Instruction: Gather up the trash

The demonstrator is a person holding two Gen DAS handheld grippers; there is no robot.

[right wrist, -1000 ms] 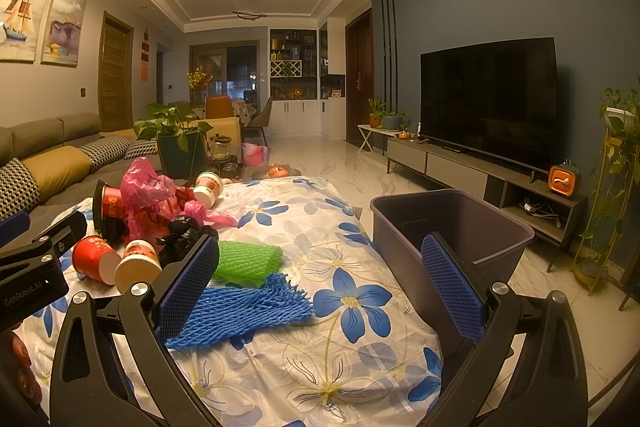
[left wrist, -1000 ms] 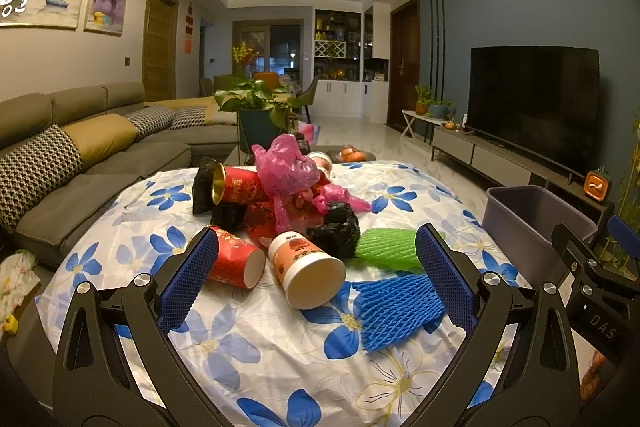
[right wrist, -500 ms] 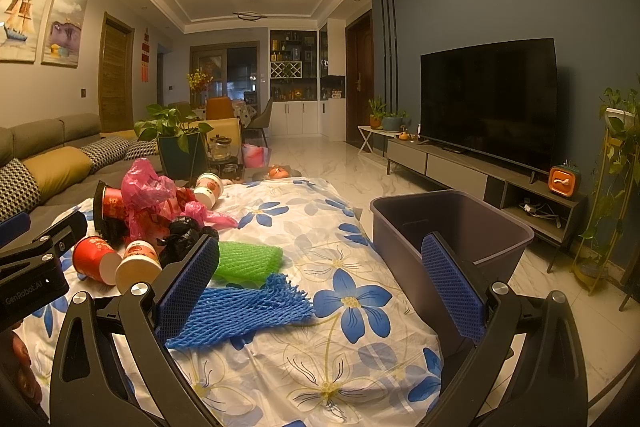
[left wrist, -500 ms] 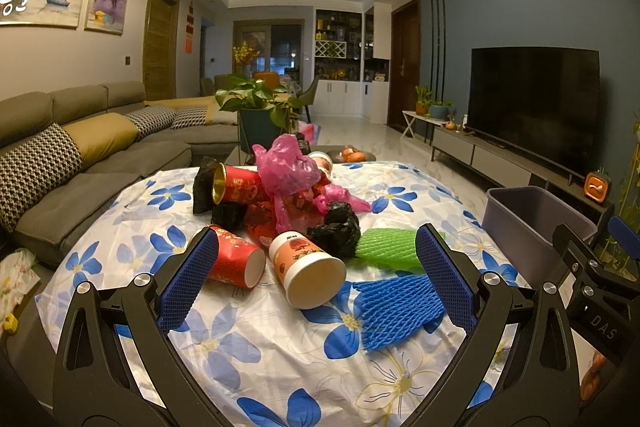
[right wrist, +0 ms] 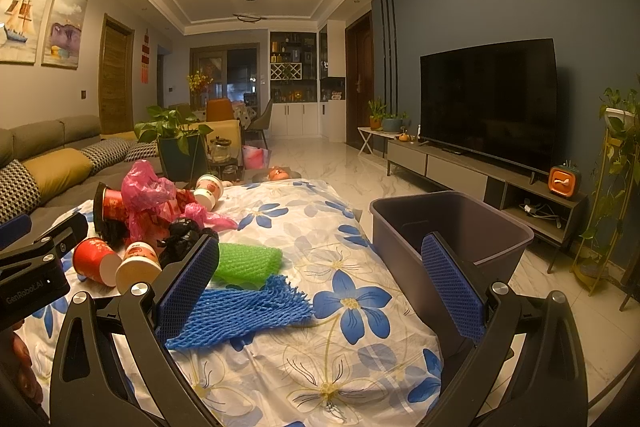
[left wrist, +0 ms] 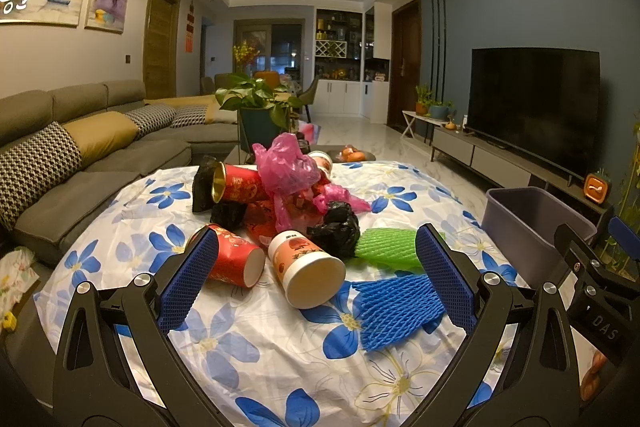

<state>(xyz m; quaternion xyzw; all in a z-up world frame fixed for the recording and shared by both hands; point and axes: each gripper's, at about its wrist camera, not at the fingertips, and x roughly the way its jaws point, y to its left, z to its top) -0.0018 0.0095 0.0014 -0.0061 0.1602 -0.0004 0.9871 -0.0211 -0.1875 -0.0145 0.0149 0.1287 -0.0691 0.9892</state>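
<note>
Both tools, left (left wrist: pixel 316 279) and right (right wrist: pixel 320 279), hover spread and empty above the flower-print bench (left wrist: pixel 260 347). Blue foam netting (left wrist: pixel 396 311) lies nearest, by the right edge; beyond it green netting (left wrist: pixel 390 245), two tipped paper cups (left wrist: pixel 306 269), black bags and pink plastic (left wrist: pixel 286 171). A grey bin (right wrist: pixel 460 227) stands beside the bench's right edge.

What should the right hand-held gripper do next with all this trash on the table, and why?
Probably lower the open right hand-held gripper onto the blue foam net. It is the nearest piece, lying flat just ahead of its left finger, and the grey bin beside the table looks empty.
</note>
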